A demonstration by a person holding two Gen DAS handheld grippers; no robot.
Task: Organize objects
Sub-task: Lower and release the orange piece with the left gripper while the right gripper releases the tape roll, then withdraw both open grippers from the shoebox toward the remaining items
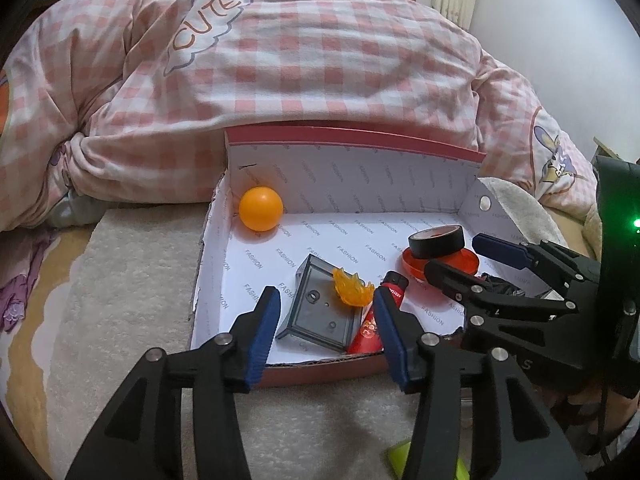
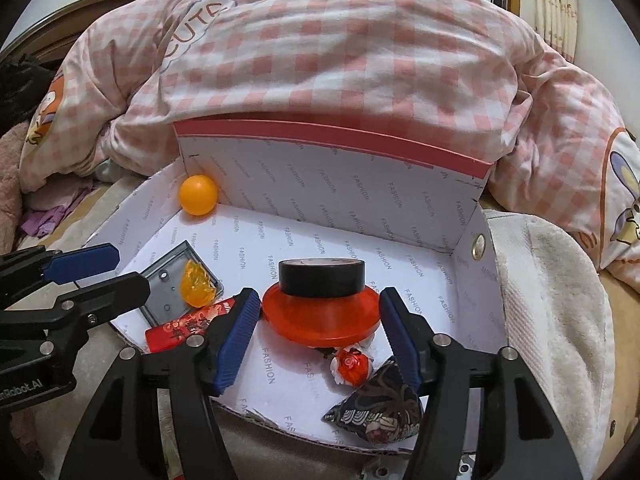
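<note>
An open red cardboard box (image 1: 340, 136) (image 2: 320, 132) with white lining stands on a towel. It holds an orange ball (image 1: 261, 209) (image 2: 198, 194), a grey clear case (image 1: 320, 312) (image 2: 172, 284), an orange plastic piece (image 1: 352, 289) (image 2: 197, 285), a red tube (image 1: 372, 328) (image 2: 184, 326), and a black tape roll (image 1: 437, 241) (image 2: 322, 277) on a red disc (image 1: 416, 266) (image 2: 320, 316). A red-white wrapped candy (image 2: 352, 366) and a patterned pouch (image 2: 380, 412) lie at the front right. My left gripper (image 1: 326, 322) is open over the case. My right gripper (image 2: 316, 336) is open around the disc, empty.
A pink checked quilt (image 1: 300, 52) (image 2: 340, 52) is piled right behind the box. A cream towel (image 1: 120, 280) (image 2: 552, 300) lies under and beside the box. A yellow-green object (image 1: 400, 458) shows at the bottom edge near my left gripper.
</note>
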